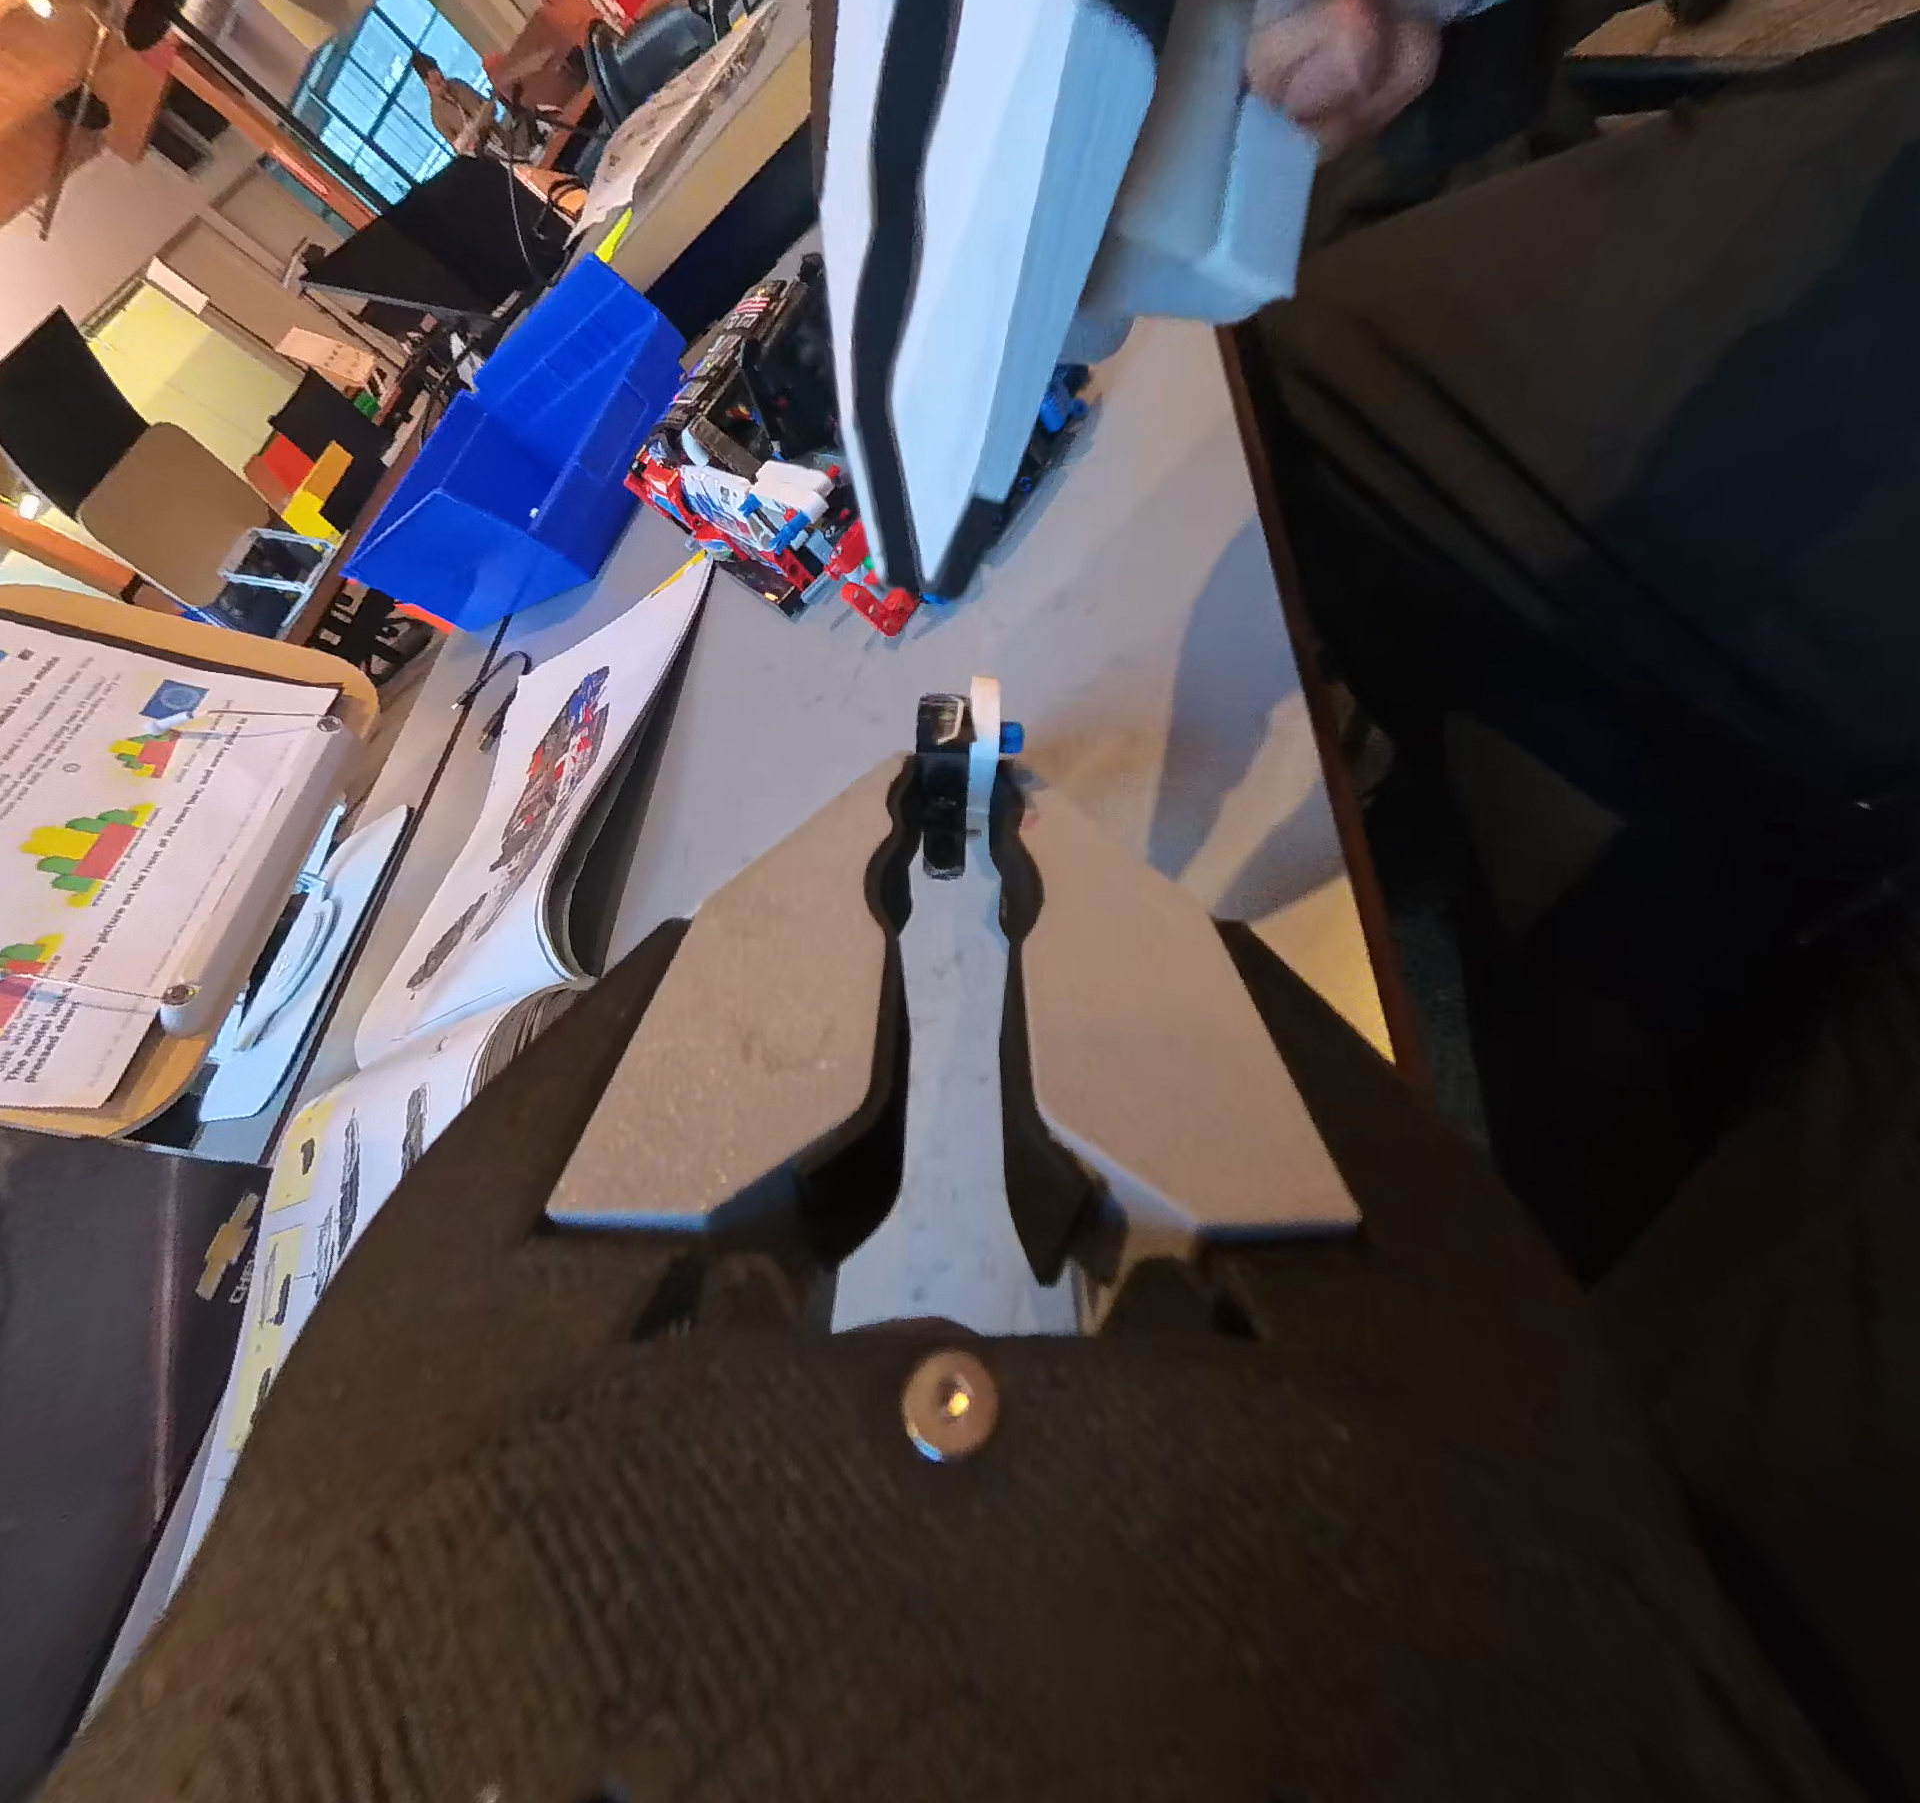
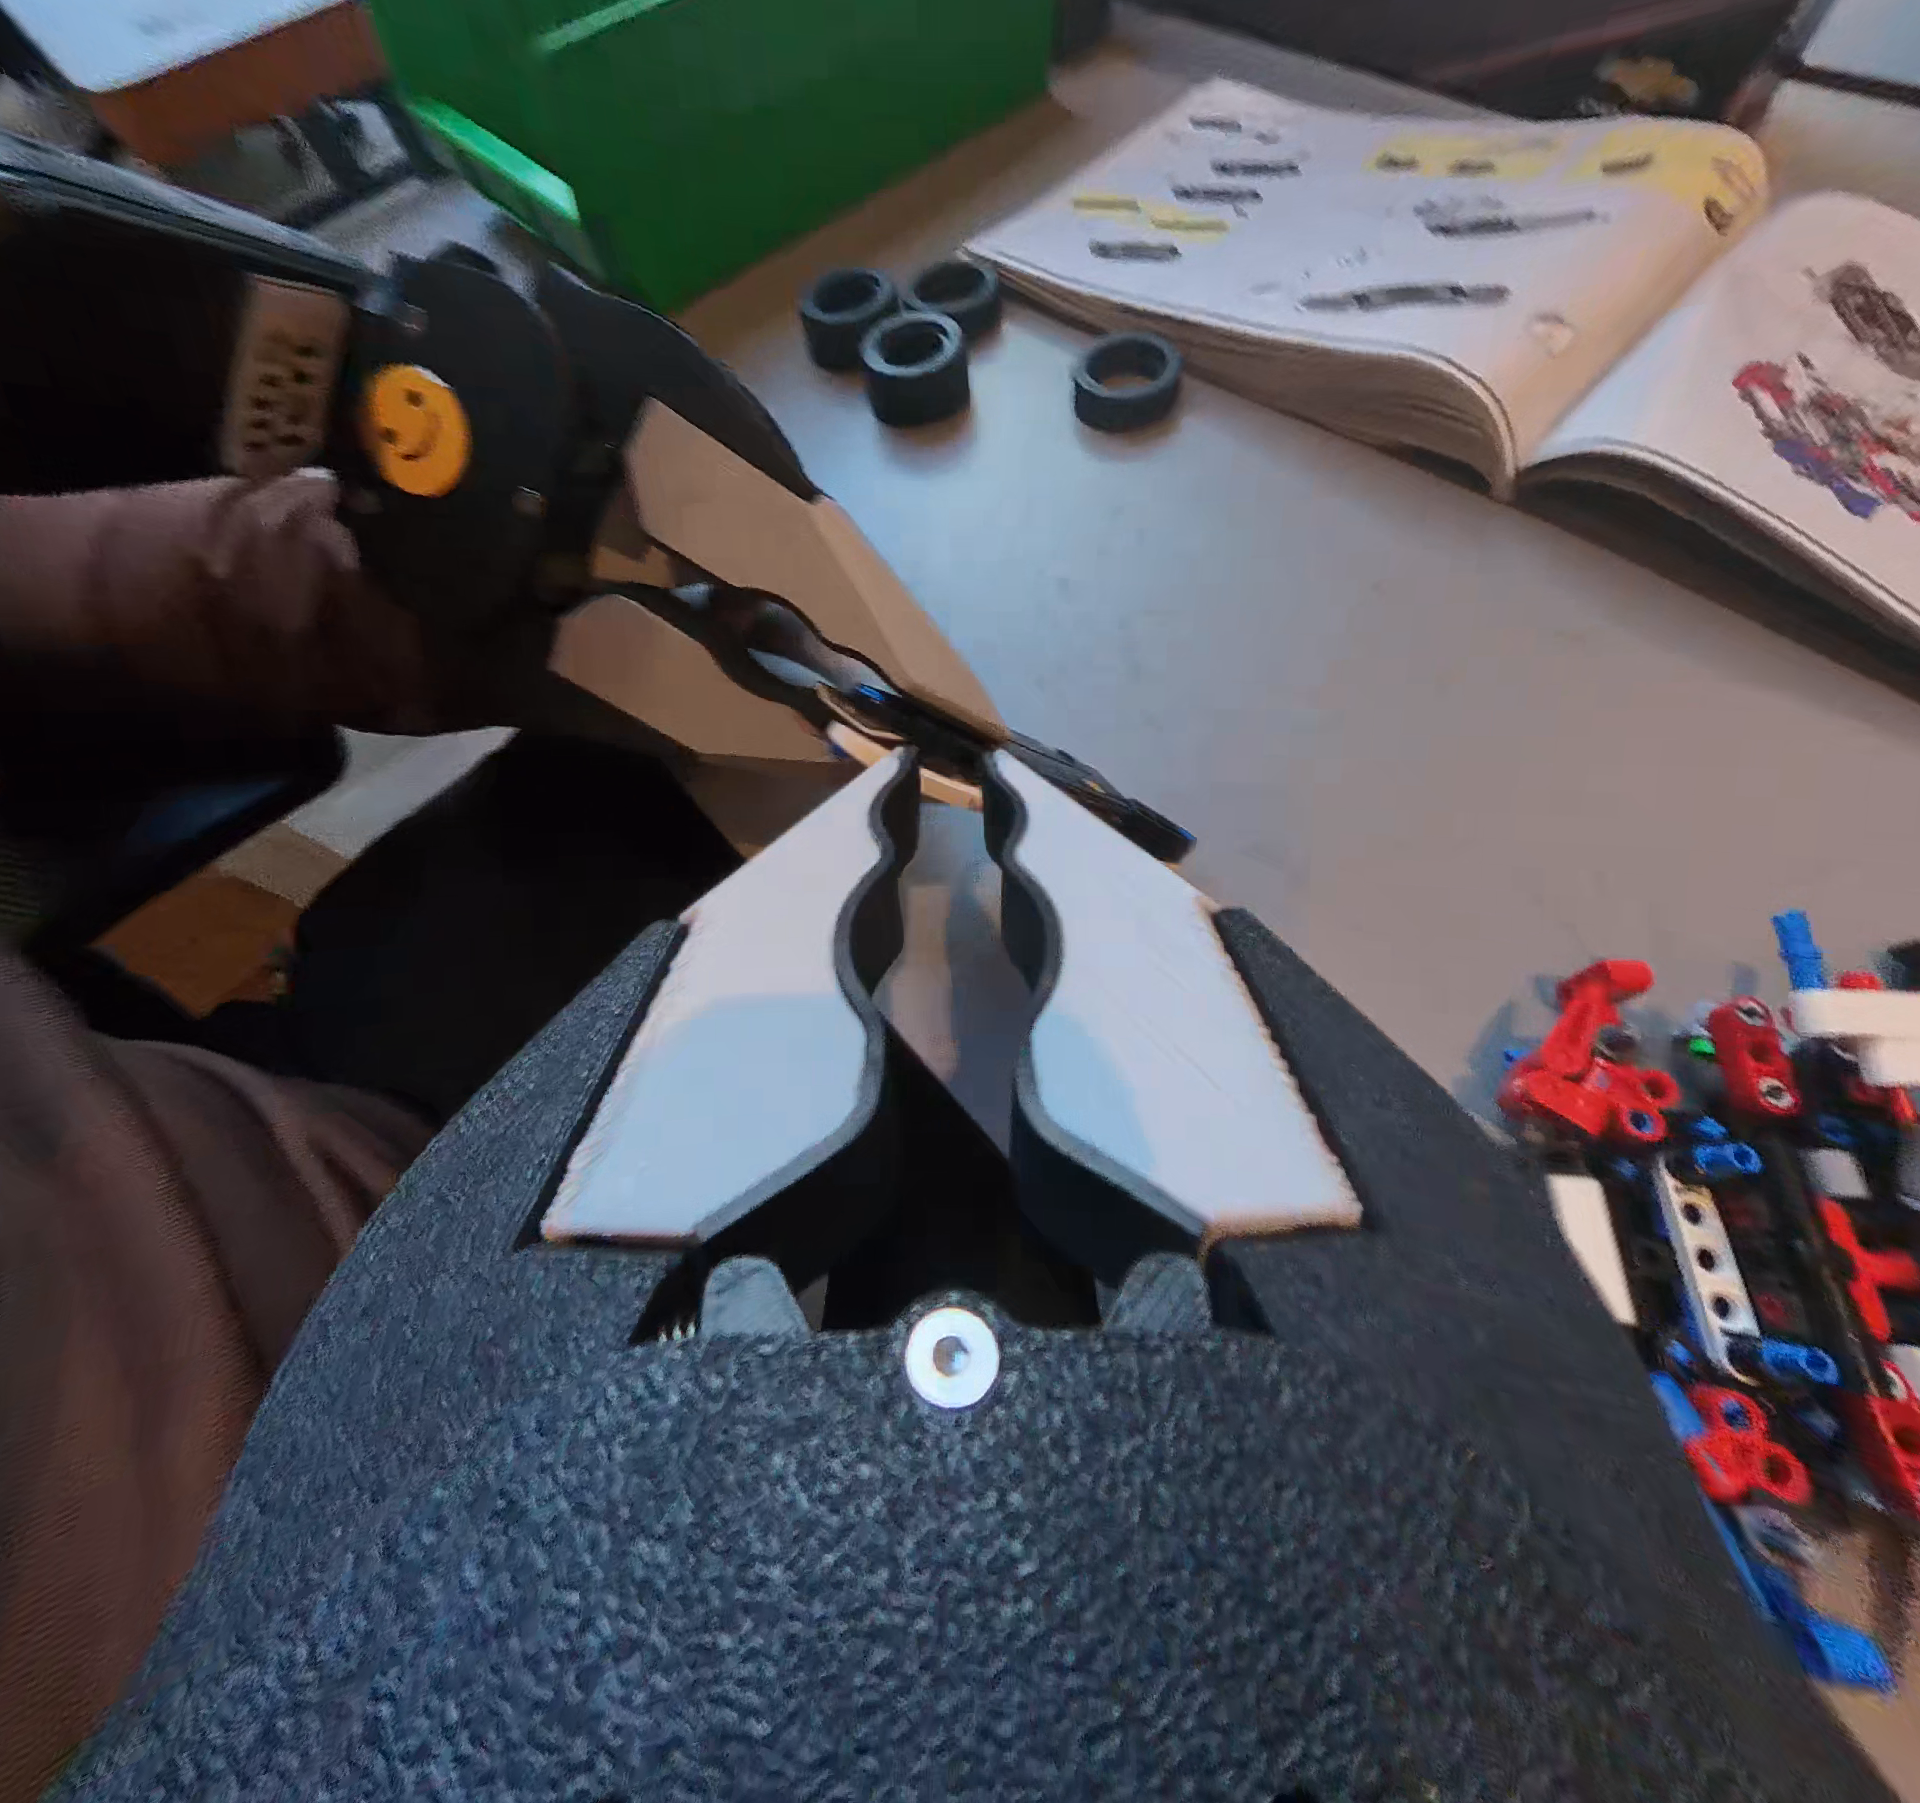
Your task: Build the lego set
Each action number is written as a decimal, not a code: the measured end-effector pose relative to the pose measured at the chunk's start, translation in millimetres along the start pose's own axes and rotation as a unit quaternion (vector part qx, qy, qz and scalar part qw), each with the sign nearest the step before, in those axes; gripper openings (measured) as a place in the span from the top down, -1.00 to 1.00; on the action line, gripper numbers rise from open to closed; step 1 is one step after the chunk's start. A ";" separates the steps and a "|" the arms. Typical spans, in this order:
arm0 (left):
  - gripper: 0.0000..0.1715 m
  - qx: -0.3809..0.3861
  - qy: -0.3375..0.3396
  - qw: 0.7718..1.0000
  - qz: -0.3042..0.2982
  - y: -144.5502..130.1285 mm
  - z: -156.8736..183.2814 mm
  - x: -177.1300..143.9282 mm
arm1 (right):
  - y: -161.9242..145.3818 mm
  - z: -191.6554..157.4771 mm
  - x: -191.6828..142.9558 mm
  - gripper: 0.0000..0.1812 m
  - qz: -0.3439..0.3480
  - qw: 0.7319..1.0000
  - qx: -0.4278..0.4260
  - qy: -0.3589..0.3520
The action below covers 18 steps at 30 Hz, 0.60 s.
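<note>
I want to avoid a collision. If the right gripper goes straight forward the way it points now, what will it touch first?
Probably the small black and white piece held in the left gripper; it sits just beyond the right gripper tips, though depth is unclear.

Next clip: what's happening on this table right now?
A person is building a lego set with two handheld claws. The left claw is shut on a small black-and-white lego piece with a blue pin, held above the table. The right claw, slightly open, has its tips right at that piece. The partly built red, blue and black model, four loose black tires and an open instruction booklet lie nearby.
</note>
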<state>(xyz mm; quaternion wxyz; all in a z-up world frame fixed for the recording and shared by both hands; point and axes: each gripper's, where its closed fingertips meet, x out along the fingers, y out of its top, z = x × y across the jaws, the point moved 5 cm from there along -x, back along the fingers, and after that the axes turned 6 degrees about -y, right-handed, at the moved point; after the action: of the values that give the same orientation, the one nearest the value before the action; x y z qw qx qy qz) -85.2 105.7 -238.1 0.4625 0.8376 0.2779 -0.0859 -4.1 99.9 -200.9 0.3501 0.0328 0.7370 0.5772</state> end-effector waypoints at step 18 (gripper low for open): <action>0.89 0.036 0.036 0.997 -0.052 -4.8 0.0 7.5 | -10.0 -6.1 21.3 0.74 0.014 0.998 0.054 -0.025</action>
<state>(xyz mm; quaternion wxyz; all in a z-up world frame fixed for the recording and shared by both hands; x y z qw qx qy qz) -81.6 110.6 -244.6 0.4165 0.8407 0.3342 -0.0902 -20.0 101.2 -219.3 0.3582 0.0768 0.7577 0.5401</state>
